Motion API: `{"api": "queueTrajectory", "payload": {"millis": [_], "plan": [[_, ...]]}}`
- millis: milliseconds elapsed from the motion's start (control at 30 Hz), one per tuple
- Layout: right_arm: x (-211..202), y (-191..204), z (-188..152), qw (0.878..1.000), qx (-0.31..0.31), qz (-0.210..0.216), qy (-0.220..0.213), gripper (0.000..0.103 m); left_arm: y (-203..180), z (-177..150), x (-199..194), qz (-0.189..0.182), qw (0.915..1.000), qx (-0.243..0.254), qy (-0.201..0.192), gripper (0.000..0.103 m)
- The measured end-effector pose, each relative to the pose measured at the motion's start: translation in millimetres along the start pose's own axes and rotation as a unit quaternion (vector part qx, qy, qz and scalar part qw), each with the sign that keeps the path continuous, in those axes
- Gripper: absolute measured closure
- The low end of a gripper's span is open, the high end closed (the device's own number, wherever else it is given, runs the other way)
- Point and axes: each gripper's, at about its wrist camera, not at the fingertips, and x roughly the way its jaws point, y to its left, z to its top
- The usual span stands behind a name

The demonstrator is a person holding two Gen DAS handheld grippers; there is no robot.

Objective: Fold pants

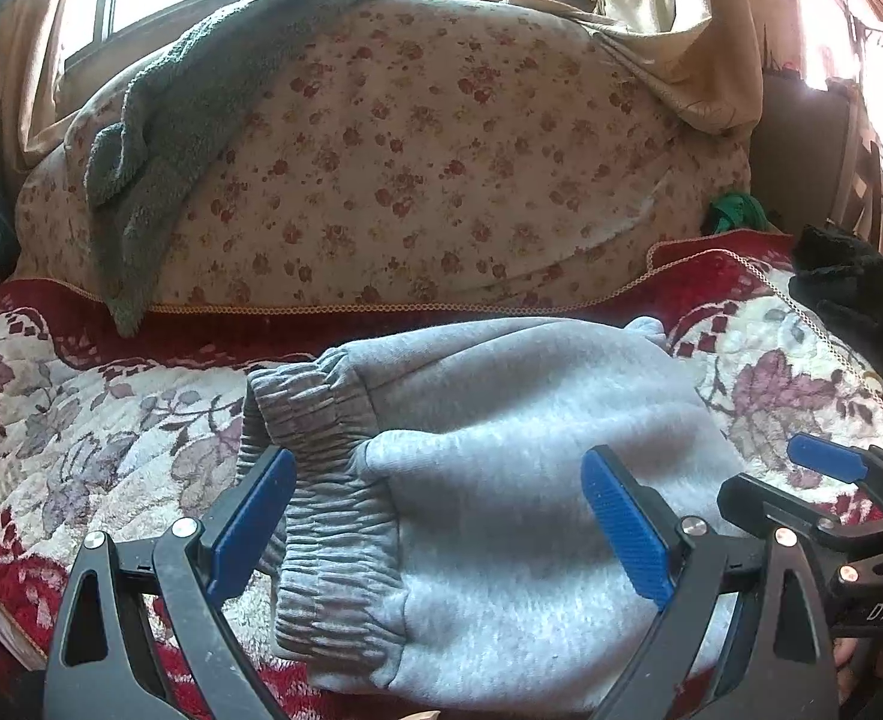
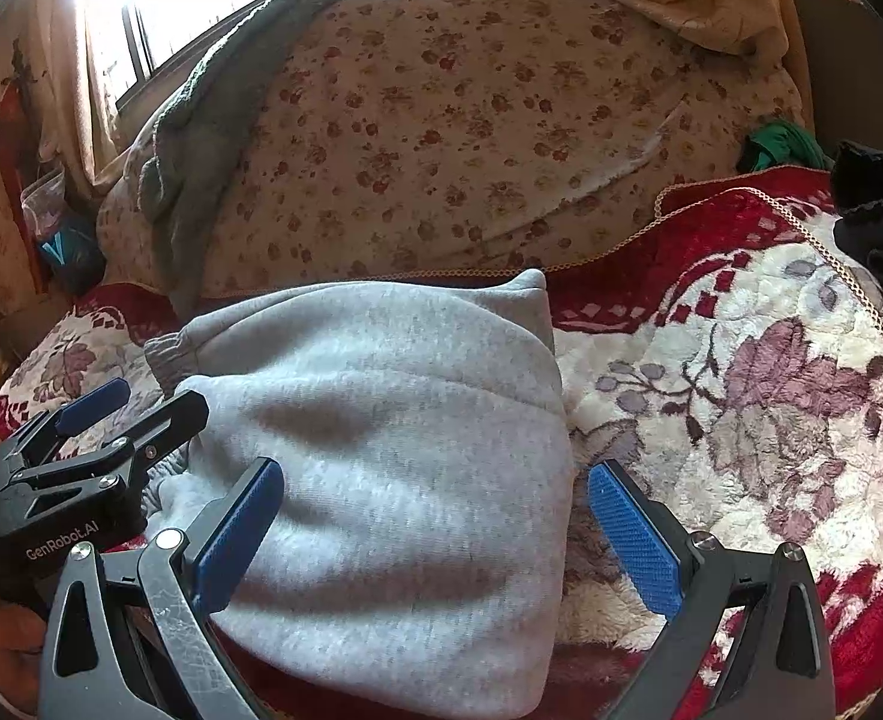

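The grey fleece pants (image 1: 501, 480) lie folded into a soft, thick bundle, ribbed elastic waistband on the left, on a plush red-and-cream floral blanket (image 2: 741, 408), with the left gripper (image 1: 441, 516) and right gripper (image 2: 435, 522) both spread wide, grasping nothing.

Black grippers (image 1: 438, 516), blue pads (image 1: 624, 525) (ribbed)

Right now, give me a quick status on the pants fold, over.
Left hand-held gripper open, right hand-held gripper open, both empty. Grey pants folded into a compact bundle on the floral blanket. Nothing in the way.
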Motion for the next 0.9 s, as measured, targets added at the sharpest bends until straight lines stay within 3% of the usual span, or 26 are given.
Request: {"api": "queueTrajectory", "payload": {"millis": [900], "plan": [[7.2,-3.3,0.4,1.000,0.005,0.002,0.009,0.000,-0.3,1.3,0.2,-0.002,1.0000,0.001,0.001,0.007]]}}
